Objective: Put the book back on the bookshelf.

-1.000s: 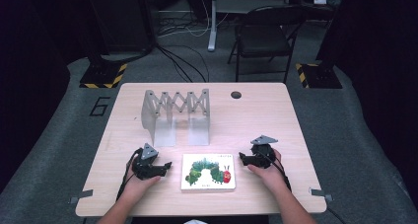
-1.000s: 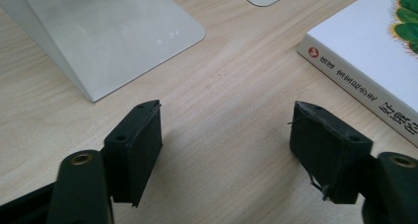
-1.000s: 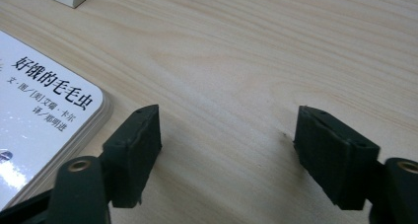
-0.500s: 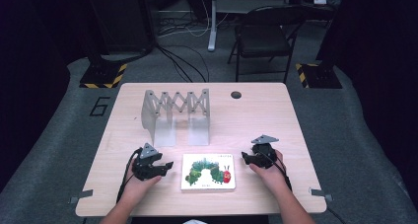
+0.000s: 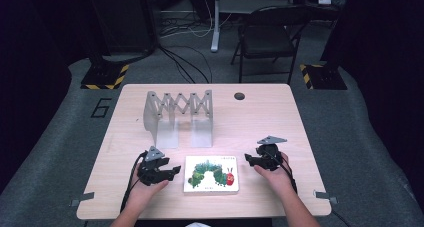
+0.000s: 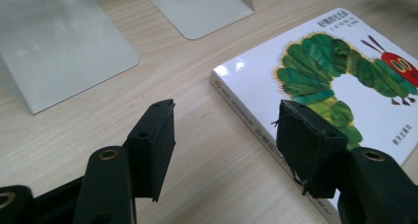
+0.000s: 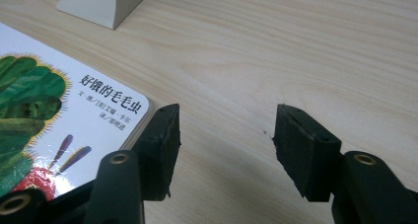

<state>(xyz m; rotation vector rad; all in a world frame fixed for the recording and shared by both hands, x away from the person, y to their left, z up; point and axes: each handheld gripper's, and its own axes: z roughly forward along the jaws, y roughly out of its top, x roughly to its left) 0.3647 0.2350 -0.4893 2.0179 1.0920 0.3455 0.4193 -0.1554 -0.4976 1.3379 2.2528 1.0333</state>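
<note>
On the table (image 5: 260, 117), going from left to right: the left gripper (image 5: 174, 171) sits near the front edge in the person's left hand (image 5: 145, 189), pointing toward the book (image 5: 211, 174); its jaws have just been closing, yet in the left gripper view they stand apart, one over bare wood and one at the book's near edge (image 6: 256, 130), pressing on nothing. The book lies flat (cover up, a green caterpillar with a red head on white) between the two grippers, just in front of the metal expanding rack (image 5: 177, 118), whose flat feet stand behind it. The right gripper (image 5: 248, 159), held in the right hand (image 5: 275, 172), lies just beside the book's right edge; its jaws have just been closing too, but a gap remains, only bare wood between them, the left jaw at the book's corner (image 7: 138, 108).
</note>
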